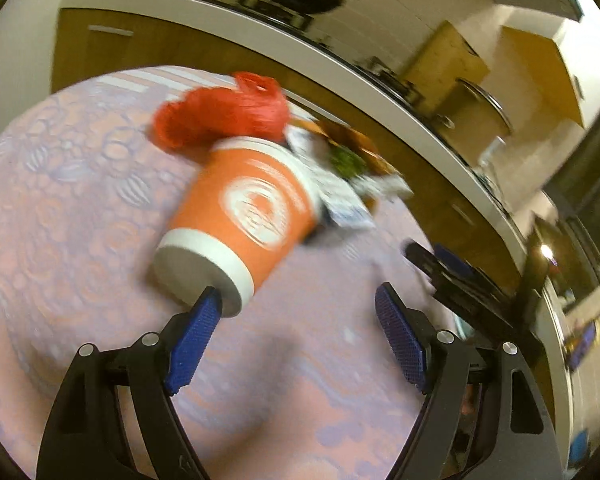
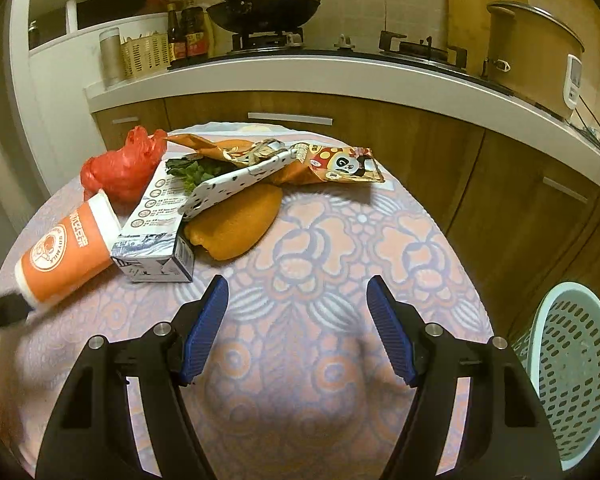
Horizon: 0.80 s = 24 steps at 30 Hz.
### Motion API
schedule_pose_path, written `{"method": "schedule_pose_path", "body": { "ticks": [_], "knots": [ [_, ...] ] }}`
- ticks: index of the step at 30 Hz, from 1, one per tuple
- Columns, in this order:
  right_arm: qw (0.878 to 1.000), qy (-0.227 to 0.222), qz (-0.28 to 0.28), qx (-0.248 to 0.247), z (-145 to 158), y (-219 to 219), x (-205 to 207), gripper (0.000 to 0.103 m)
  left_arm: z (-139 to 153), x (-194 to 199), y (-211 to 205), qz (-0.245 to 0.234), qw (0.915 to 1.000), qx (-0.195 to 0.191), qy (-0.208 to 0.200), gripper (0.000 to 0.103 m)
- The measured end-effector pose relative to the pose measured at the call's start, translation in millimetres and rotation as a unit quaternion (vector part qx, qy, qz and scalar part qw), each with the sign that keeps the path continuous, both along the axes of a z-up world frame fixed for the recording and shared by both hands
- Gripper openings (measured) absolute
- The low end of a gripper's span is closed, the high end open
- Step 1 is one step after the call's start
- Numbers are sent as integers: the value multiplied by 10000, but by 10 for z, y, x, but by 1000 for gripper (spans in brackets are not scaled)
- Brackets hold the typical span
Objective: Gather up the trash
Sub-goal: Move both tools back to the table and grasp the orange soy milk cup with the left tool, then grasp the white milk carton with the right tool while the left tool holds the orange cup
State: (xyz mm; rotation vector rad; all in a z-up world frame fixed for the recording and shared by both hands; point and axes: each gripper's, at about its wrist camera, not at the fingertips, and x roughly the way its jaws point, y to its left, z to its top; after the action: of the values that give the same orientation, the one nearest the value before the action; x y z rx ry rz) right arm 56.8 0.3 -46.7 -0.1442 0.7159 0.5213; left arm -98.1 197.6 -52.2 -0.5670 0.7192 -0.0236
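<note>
An orange paper cup [image 1: 244, 208] lies on its side on the patterned tablecloth [image 1: 60, 200], its base toward my left gripper [image 1: 298, 300]. The left gripper is open, its left fingertip [image 1: 208, 300] at the cup's base rim. The cup also shows in the right wrist view [image 2: 66, 252], beside a white carton [image 2: 156, 232], a red plastic bag [image 2: 118, 168], a yellow peel [image 2: 236, 224], green leaves [image 2: 188, 172] and a snack wrapper [image 2: 332, 166]. My right gripper [image 2: 296, 292] is open and empty above the cloth, short of the pile.
A pale green perforated basket [image 2: 576, 368] stands off the table's right edge. A kitchen counter [image 2: 300, 76] with a wok [image 2: 260, 6], bottles and a rice cooker [image 2: 536, 56] runs behind the table. Wooden cabinets are below it.
</note>
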Motion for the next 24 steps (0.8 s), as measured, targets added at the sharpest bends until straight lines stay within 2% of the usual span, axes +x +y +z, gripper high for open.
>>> {"method": "schedule_pose_path", "body": {
  "ticks": [3,7,11,13,20,22,24],
  "knots": [
    [10000,-12,0,-5,0,0,-5,68,20,-55,-165,-122,9996,249,14,77],
    [10000,-17,-18,15,1,-2,-11,68,150,-135,-175,380,9935,1069,-47,78],
    [10000,-27,-16,6,5,2,-7,68,224,-10,-20,574,9891,1352,75,80],
    [10000,-54,-2,12,12,2,-17,68,206,135,46,564,9890,1357,182,82],
    [9996,-109,149,200,47,-38,-58,68,-123,520,208,354,9909,1053,760,82],
    [9995,-65,187,255,50,-49,-44,68,-120,541,190,371,9899,1177,699,80],
    [9993,-15,209,295,51,-54,-26,68,-122,559,188,362,9906,1137,674,76]
  ]
}}
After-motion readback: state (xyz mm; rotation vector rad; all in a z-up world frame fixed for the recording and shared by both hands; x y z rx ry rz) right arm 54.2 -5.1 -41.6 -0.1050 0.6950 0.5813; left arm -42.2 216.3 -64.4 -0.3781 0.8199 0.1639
